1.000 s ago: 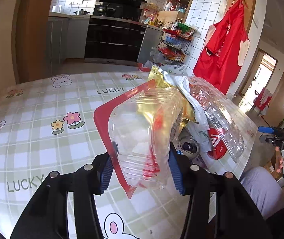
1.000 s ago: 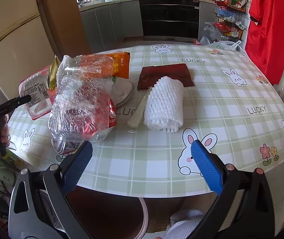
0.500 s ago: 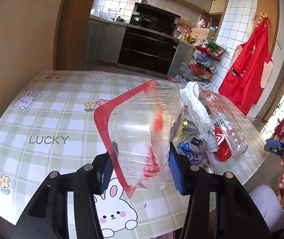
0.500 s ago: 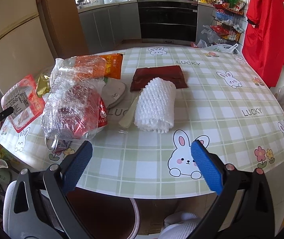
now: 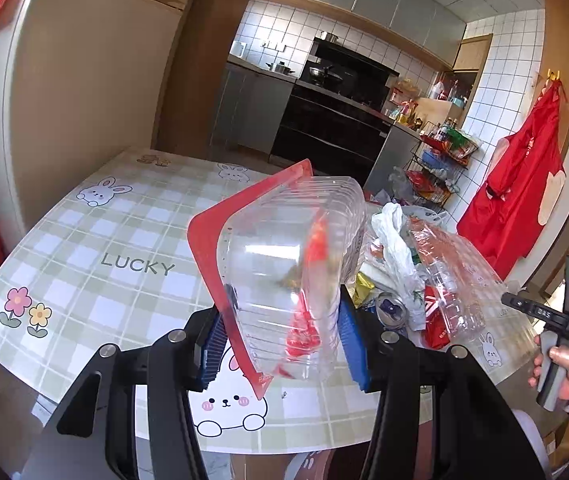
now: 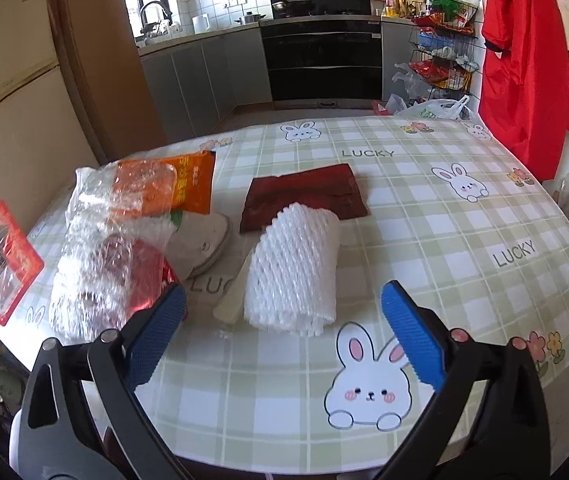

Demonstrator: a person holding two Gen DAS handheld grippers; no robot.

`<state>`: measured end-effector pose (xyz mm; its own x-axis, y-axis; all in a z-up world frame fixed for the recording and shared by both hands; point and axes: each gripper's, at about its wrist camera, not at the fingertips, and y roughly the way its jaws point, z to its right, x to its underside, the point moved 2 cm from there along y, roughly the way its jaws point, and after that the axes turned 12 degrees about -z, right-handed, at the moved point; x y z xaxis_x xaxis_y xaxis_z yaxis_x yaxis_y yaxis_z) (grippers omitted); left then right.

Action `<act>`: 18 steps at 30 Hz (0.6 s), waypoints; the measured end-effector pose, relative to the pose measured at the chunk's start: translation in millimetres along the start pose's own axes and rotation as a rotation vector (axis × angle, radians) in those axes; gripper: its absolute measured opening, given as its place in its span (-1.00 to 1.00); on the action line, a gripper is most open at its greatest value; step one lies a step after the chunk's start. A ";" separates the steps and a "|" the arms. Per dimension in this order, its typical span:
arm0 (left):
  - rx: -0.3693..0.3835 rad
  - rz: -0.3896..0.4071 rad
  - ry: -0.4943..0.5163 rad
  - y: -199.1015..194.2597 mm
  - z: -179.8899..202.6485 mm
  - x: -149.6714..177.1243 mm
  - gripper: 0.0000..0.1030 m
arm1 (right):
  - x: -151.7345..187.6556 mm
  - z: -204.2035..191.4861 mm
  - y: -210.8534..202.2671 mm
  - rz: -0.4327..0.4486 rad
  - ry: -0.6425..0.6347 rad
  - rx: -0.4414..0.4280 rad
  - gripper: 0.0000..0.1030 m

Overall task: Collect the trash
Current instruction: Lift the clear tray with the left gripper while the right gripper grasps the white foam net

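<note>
Between the blue pads of the left gripper point(image 5: 280, 344) sits a clear plastic box point(image 5: 284, 272) with a red lid, squeezed tight and lifted above the table point(image 5: 84, 264). Behind it, at about 2 o'clock, a pile of trash lies on the table: a can point(image 5: 391, 309), a white plastic bag point(image 5: 394, 240) and a crushed clear bottle point(image 5: 452, 280).

Seen from the right side, the right gripper point(image 6: 282, 328) hangs over the near edge of the table with its pads wide apart and nothing between them. Just past them, at 12 o'clock, lies a white foam net point(image 6: 294, 268). Touching its far end is a dark red packet point(image 6: 304, 196). At 10 o'clock lies an orange packet point(image 6: 188, 186), partly under crinkly clear plastic point(image 6: 96, 268). Far off at 9 o'clock the plastic box shows again, held up off the table.
</note>
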<state>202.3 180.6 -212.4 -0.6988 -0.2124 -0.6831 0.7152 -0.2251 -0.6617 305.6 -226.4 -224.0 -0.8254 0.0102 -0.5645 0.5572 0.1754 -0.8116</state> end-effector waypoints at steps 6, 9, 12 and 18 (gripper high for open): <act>0.004 0.026 0.022 -21.7 12.2 2.8 -0.05 | -21.8 4.2 49.4 -0.033 0.024 0.015 0.66; 0.005 0.028 0.021 -25.5 16.9 4.2 -0.04 | -23.8 8.6 68.1 -0.056 0.064 0.023 0.66; 0.005 0.018 0.024 -25.8 22.9 5.3 -0.04 | -21.1 11.5 80.7 -0.100 0.094 0.004 0.54; 0.033 0.013 0.052 -30.6 41.5 7.1 -0.04 | -7.3 17.0 67.2 -0.092 0.130 -0.030 -0.20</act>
<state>175.0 146.6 -184.2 -0.6870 -0.1665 -0.7073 0.7231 -0.2536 -0.6425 350.7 -231.4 -277.0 -0.8786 0.1197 -0.4623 0.4775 0.2106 -0.8530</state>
